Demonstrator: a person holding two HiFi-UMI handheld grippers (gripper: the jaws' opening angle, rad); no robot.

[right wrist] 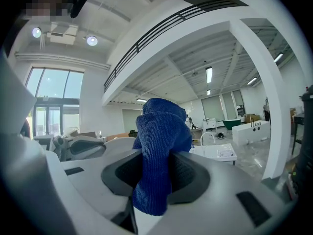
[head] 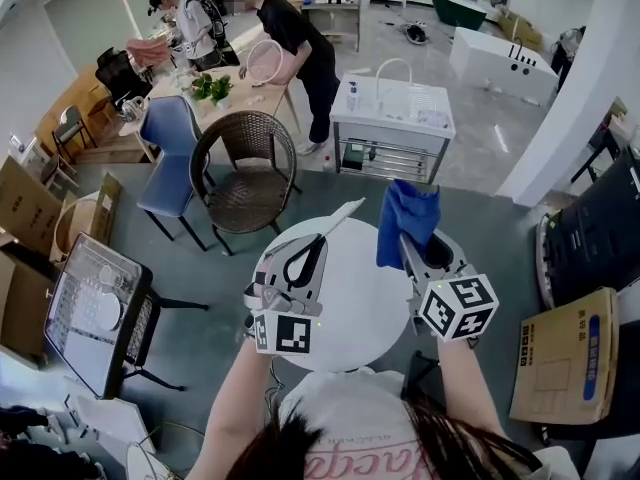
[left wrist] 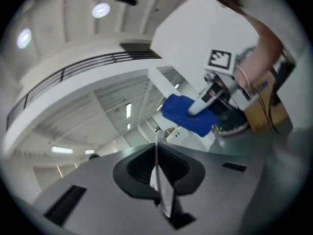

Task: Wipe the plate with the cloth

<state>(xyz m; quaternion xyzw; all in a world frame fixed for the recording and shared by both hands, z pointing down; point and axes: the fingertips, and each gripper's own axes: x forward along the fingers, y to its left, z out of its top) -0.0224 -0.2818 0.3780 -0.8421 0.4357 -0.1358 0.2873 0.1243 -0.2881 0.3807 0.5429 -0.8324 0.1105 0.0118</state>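
In the head view my left gripper (head: 312, 246) is shut on a white plate (head: 343, 215), which is held up on edge above the round white table (head: 350, 313). In the left gripper view the plate (left wrist: 157, 155) shows as a thin white rim clamped between the jaws of the left gripper (left wrist: 157, 173). My right gripper (head: 405, 243) is shut on a blue cloth (head: 406, 220), which bunches above its jaws, a short way right of the plate and apart from it. The right gripper view shows the cloth (right wrist: 159, 151) filling the jaws of the right gripper (right wrist: 156, 177).
A wicker chair (head: 245, 168) and a blue chair (head: 170, 158) stand beyond the table. A wire rack (head: 95, 313) is at the left and a cardboard box (head: 563, 358) at the right. A white sink unit (head: 395, 113) and several people (head: 290, 38) are farther back.
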